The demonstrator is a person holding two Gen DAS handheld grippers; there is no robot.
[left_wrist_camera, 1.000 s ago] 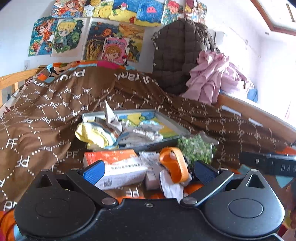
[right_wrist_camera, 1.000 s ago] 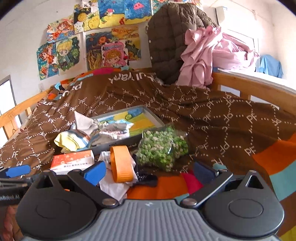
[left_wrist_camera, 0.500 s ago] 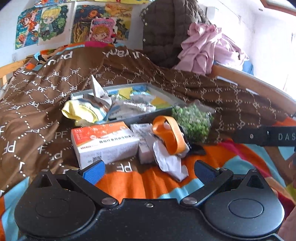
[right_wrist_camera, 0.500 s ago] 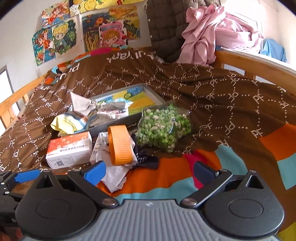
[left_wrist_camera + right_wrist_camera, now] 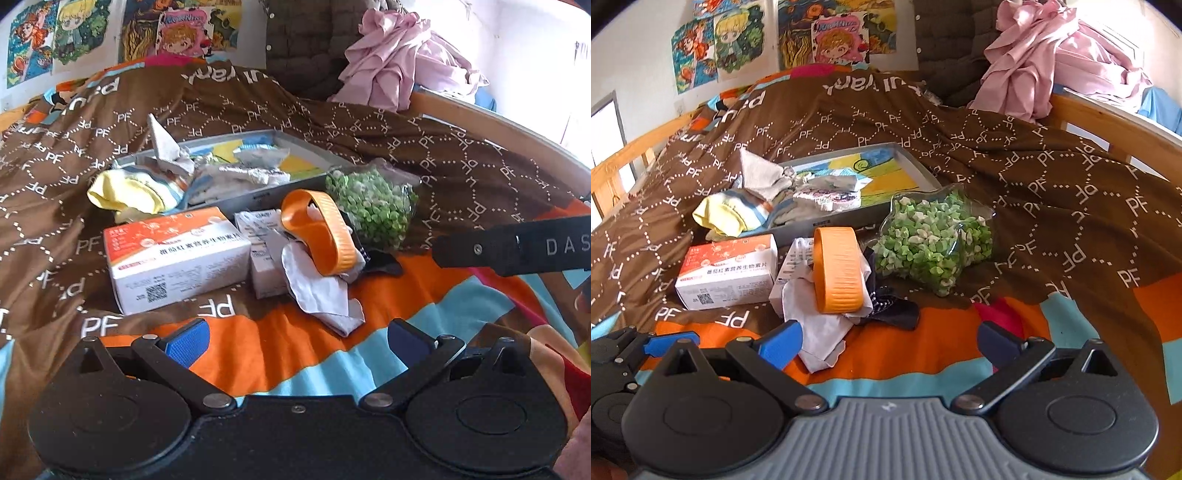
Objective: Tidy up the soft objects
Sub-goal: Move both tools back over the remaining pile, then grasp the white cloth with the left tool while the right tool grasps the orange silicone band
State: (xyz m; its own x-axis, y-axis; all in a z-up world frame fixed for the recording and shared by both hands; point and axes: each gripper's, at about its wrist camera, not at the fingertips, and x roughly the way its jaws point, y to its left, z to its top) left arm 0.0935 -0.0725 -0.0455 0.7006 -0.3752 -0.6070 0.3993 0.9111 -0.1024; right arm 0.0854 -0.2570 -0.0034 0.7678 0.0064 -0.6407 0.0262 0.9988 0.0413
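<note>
White cloth (image 5: 820,332) lies crumpled on the bed (image 5: 1071,229), pinned under an orange band (image 5: 836,269) and touching a dark sock (image 5: 894,310). Both tools, left (image 5: 297,341) and right (image 5: 888,341), hover spread wide and empty just short of it. A pinch at the loose near edge would likely drag the band and sock along, or tip the small carton (image 5: 264,254) that leans against the cloth. More soft pieces, a yellow sock (image 5: 127,194) among them, spill over the tray (image 5: 905,157) rim behind. A big box (image 5: 727,271) crowds the left side, and a slippery bag of green bits (image 5: 931,240) sits just right of the band, narrowing the approach.
</note>
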